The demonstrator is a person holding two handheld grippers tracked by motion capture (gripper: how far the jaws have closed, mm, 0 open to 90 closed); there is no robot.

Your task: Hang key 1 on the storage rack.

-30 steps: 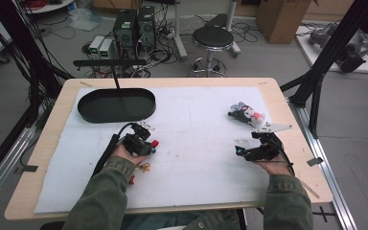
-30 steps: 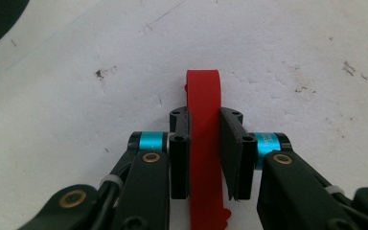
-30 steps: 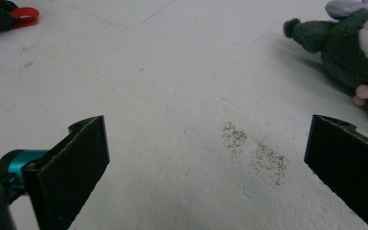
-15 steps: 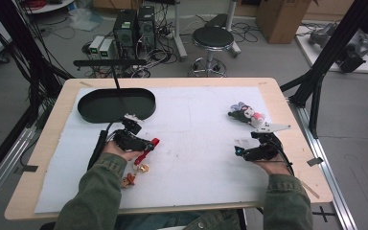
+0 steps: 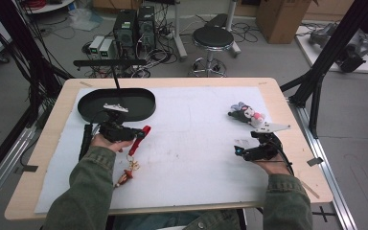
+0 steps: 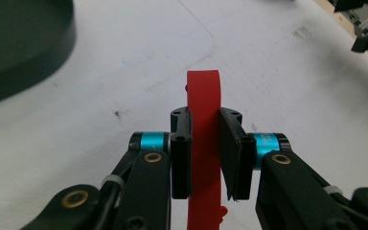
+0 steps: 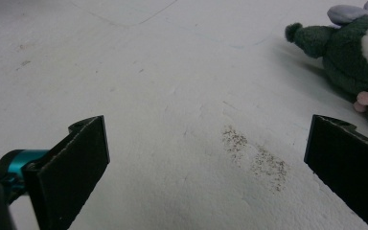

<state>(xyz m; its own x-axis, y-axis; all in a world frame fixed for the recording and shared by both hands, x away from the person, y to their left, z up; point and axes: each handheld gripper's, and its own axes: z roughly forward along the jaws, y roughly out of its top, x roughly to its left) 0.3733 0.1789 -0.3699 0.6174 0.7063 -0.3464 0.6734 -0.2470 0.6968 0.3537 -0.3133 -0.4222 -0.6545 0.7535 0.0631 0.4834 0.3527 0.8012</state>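
Left gripper (image 5: 141, 133) sits just in front of the black oval tray (image 5: 143, 106) on the left side of the table, its jaws clamped on a red strap (image 6: 203, 143). In the left gripper view the strap stands on edge between the two black jaws, rising above them and running down out of the bottom of the picture. From the high view, the red strap (image 5: 139, 139) slants down from the jaws toward the person, and a small charm (image 5: 127, 175) with gold and reddish-brown parts lies on the white mat (image 5: 196, 143) at its lower end, near the left sleeve (image 5: 84, 191).

On the right side of the table, the right gripper (image 5: 238, 152) rests low over the mat with its jaws spread wide apart and nothing between them; the right gripper view shows only bare, faintly speckled mat (image 7: 182, 120) in the gap. A plush toy (image 5: 244, 114), dark green with grey, white and pink parts, lies on the mat beyond that gripper, apart from it; the same plush toy (image 7: 350, 52) appears at the upper right of the right gripper view.
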